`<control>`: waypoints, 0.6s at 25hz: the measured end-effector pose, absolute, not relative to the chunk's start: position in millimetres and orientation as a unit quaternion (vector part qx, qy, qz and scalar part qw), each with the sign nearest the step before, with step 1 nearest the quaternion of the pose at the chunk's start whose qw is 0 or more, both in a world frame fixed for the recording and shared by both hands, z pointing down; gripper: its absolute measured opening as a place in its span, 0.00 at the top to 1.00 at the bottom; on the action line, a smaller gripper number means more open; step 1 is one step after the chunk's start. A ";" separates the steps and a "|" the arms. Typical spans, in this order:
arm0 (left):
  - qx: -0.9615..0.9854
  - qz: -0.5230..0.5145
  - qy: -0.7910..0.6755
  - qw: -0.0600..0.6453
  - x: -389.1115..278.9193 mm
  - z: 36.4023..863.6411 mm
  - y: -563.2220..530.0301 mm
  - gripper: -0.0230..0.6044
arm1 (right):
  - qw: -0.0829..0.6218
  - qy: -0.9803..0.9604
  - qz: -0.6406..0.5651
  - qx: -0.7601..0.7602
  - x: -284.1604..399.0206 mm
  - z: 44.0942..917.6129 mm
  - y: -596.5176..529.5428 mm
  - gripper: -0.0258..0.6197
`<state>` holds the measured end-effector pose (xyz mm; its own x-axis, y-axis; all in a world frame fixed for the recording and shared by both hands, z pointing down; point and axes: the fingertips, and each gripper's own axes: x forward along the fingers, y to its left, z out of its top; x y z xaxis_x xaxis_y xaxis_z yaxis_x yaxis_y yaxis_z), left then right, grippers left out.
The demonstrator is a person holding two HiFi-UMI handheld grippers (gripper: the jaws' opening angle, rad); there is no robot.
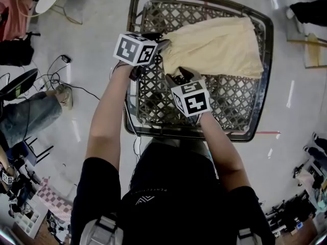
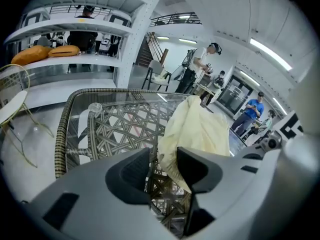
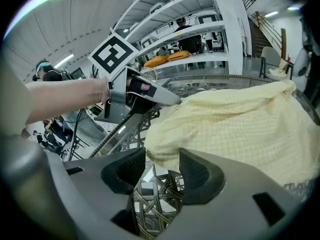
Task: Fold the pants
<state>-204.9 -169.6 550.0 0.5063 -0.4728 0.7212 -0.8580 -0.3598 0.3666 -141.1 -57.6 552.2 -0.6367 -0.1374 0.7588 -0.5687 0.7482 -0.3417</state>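
each pair of jaws apart, left gripper, right gripper; pants edge loose between

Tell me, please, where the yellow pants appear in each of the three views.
Head view: the yellow pants lie at the upper right, on the woven table.
Left gripper view: the pants are at the centre, just beyond the jaws.
Right gripper view: the pants fill the right half.
Shared landmark: the woven table's lattice, under the pants.

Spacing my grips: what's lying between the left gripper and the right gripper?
In the head view, one end of the pants, on the woven table, lies between the left gripper and right gripper.
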 end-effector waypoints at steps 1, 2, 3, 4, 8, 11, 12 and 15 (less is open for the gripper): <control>0.783 0.257 -0.425 0.375 -204.5 551.0 -170.4 0.68 | 0.375 -0.857 0.288 0.206 -141.5 553.3 -58.0 0.66; 0.783 0.257 -0.424 0.375 -204.4 551.8 -170.8 0.68 | 0.376 -0.857 0.285 0.206 -142.0 553.9 -58.2 0.66; 0.784 0.257 -0.423 0.374 -204.5 552.2 -170.8 0.69 | 0.377 -0.858 0.281 0.207 -142.4 554.4 -58.5 0.66; 0.786 0.257 -0.421 0.373 -204.8 552.3 -170.9 0.69 | 0.378 -0.859 0.277 0.207 -142.7 554.9 -58.7 0.66; 0.793 0.268 -0.414 0.359 -200.5 552.3 -173.1 0.73 | 0.385 -0.855 0.276 0.211 -142.7 556.5 -58.6 0.66; 0.794 0.283 -0.418 0.339 -195.7 552.4 -177.4 0.81 | 0.390 -0.854 0.270 0.213 -145.7 557.4 -55.2 0.63; 0.793 0.284 -0.420 0.337 -195.1 552.3 -178.4 0.82 | 0.391 -0.855 0.266 0.214 -147.2 557.3 -53.7 0.62; 0.791 0.271 -0.422 0.351 -194.9 551.3 -178.4 0.87 | 0.393 -0.853 0.259 0.227 -148.4 557.3 -52.9 0.62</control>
<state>-194.9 -178.4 551.3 0.4982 -0.4767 0.7243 -0.8570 -0.3977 0.3278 -148.4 -52.9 557.3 -0.5882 -0.1831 0.7877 -0.5898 0.7636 -0.2630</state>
